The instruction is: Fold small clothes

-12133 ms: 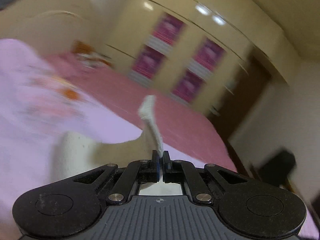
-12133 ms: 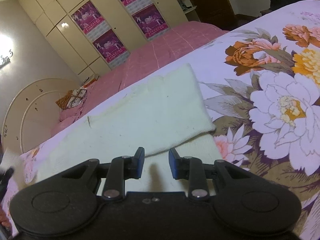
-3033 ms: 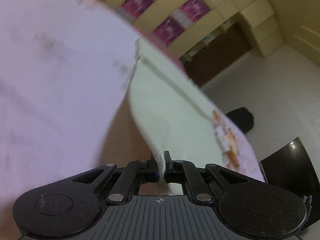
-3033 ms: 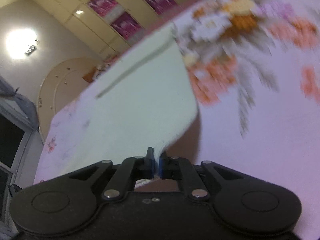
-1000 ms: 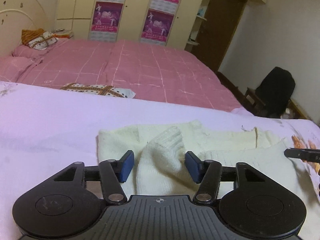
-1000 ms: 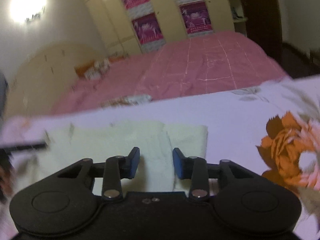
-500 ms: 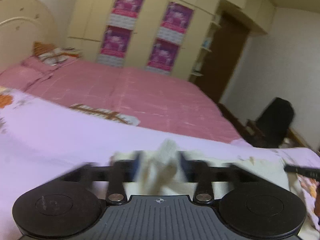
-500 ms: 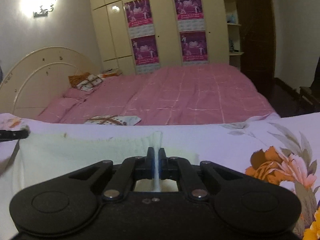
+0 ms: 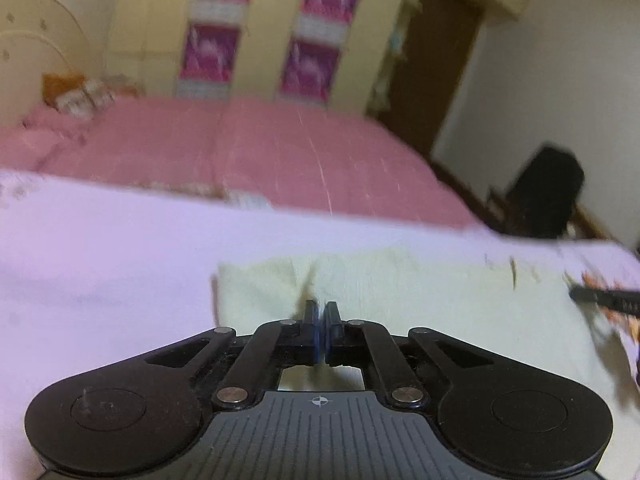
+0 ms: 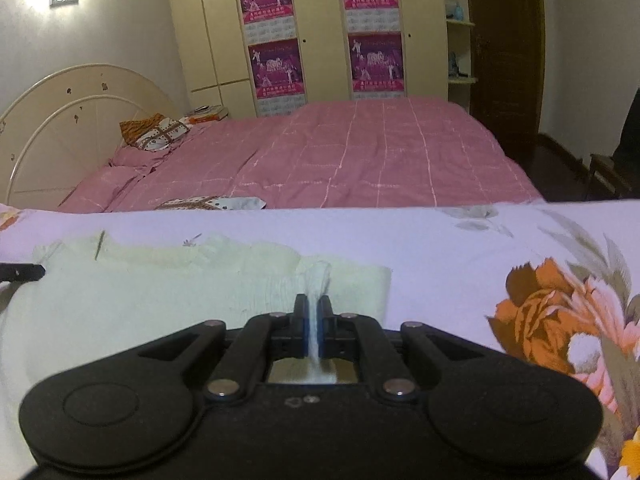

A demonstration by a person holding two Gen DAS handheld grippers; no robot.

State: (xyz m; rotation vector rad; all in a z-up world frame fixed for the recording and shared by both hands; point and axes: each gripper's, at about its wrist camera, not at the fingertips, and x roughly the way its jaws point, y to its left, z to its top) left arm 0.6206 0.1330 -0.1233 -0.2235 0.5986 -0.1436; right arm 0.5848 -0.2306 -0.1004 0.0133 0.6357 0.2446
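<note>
A cream knit garment [image 9: 420, 292] [image 10: 160, 288] lies spread flat on a lilac floral bedspread [image 9: 100, 264] [image 10: 460, 248]. My left gripper [image 9: 320, 314] sits over the garment's left part. Its jaws are closing down to shut, and a small pleat of the cream knit runs up into them. My right gripper [image 10: 315, 308] is shut on a raised ridge of the same garment near its right edge, with cloth showing between the pads. The tip of each gripper shows in the other's view, the right gripper [image 9: 604, 298] and the left gripper [image 10: 20, 272].
Behind the bedspread lies a pink checked bed [image 10: 360, 152] with a patterned cloth [image 10: 208, 202] and pillows [image 10: 156, 130] by a cream headboard [image 10: 60, 112]. Wardrobes with purple posters [image 10: 376, 20] line the back wall. A dark chair [image 9: 548, 192] stands at the right.
A second ago both grippers stood open over the garment. The right one shut on a fold of it first. The left one has now shut on a pleat.
</note>
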